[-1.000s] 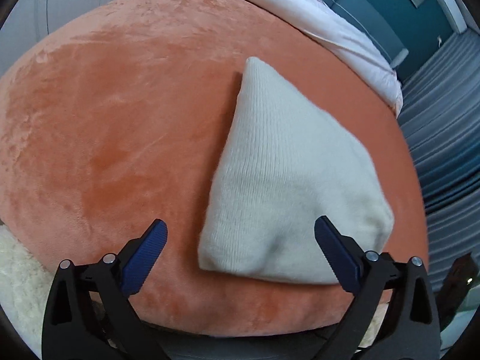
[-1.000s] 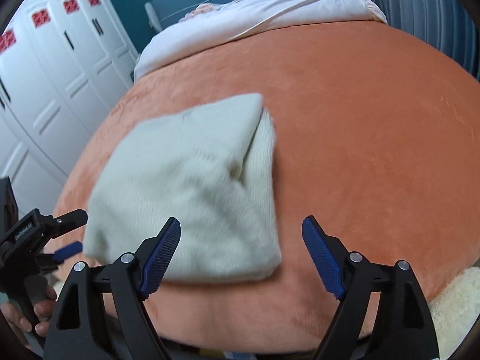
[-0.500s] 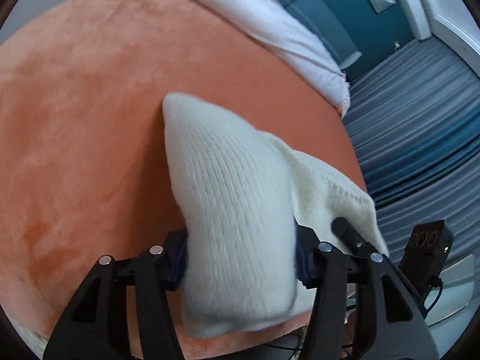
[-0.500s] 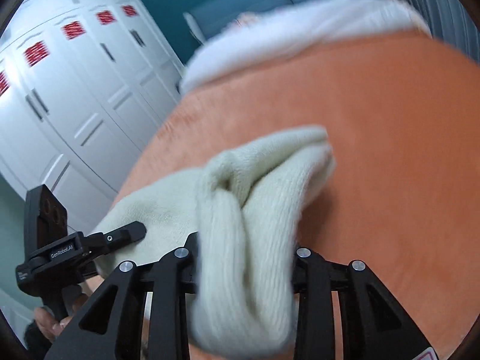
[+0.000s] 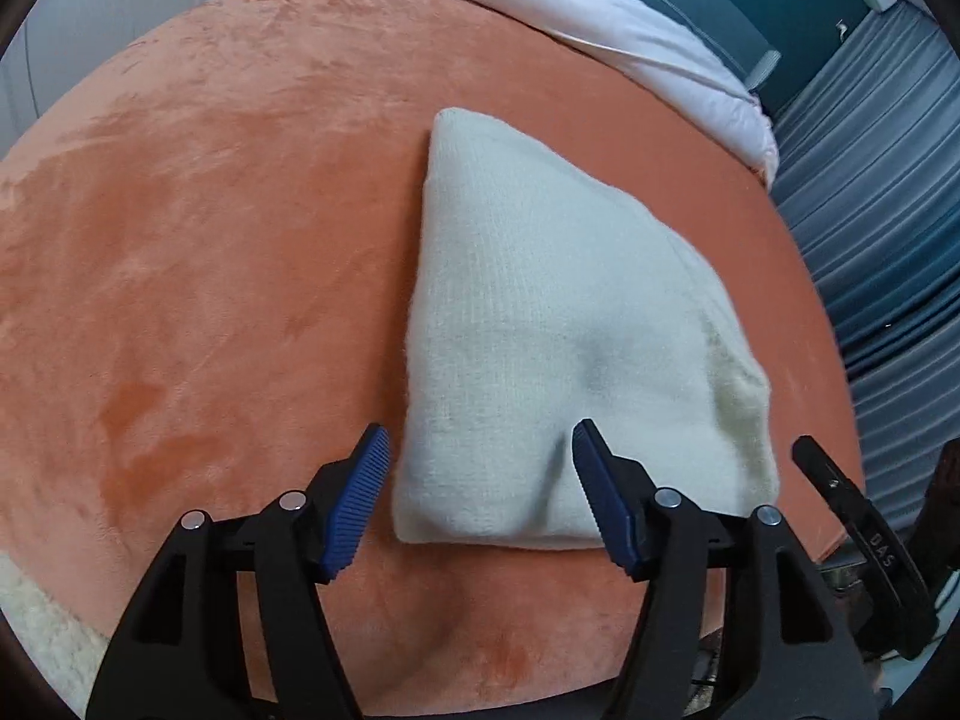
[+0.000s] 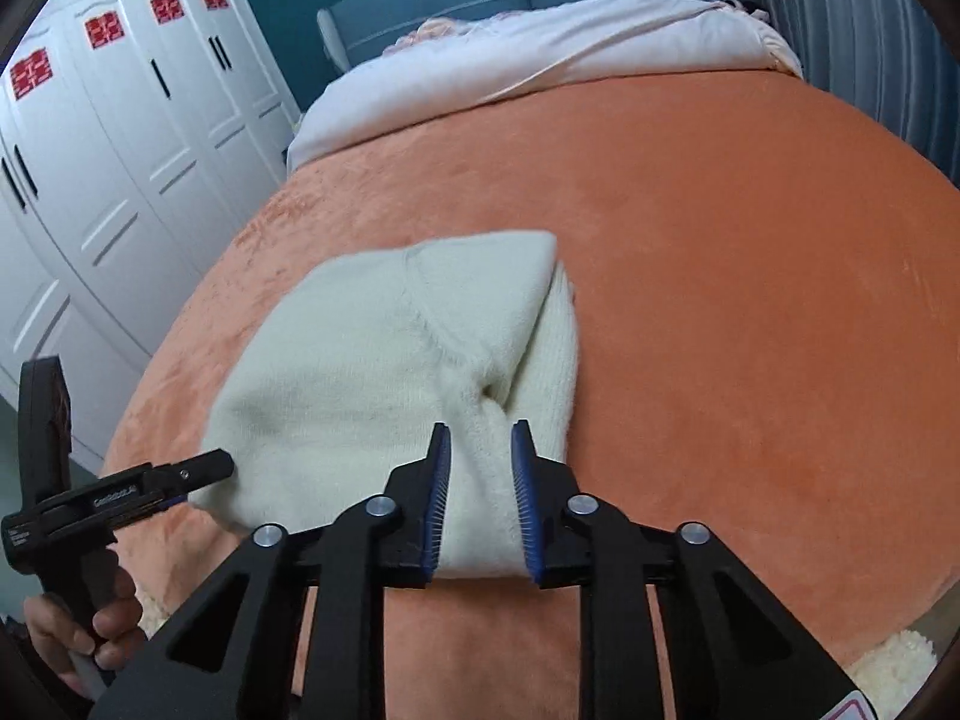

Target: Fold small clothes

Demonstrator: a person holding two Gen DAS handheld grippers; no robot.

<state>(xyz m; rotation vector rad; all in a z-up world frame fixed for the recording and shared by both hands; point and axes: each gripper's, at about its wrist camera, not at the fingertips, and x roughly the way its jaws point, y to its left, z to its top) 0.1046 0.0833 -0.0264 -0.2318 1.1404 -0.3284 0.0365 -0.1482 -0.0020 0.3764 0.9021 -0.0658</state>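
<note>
One cream knitted garment [image 5: 564, 360] is seen lying on an orange plush blanket [image 5: 210, 240] spread over a bed, and it is already gathered into a compact, several-layered packet, so the folding is judged to be well advanced, with perhaps a last tidy or a final fold left. In the right wrist view the same garment [image 6: 390, 360] is shown with an upper layer turned over a ribbed lower layer, whose edge is exposed on the side away from the wardrobe. The left gripper [image 5: 480, 480] is held with its fingers apart, straddling the near corner of the packet; its blue pads [image 5: 360, 498] are not closed on the cloth, although one fingertip is seen touching or pressing into the knit. The right gripper [image 6: 480, 480] is drawn in to a narrow gap, and a bunched ridge of the near edge is held between the fingers; whether it is firmly pinched or about to be let go cannot be told. Counted, there are one garment, one orange blanket, two grippers, one white duvet [image 6: 540, 60] at the head of the bed, and one white wardrobe [image 6: 120, 120] with several doors bearing red stickers. No other clothes waiting to be folded are shown, so what remains of the task beyond this piece cannot be judged.
</note>
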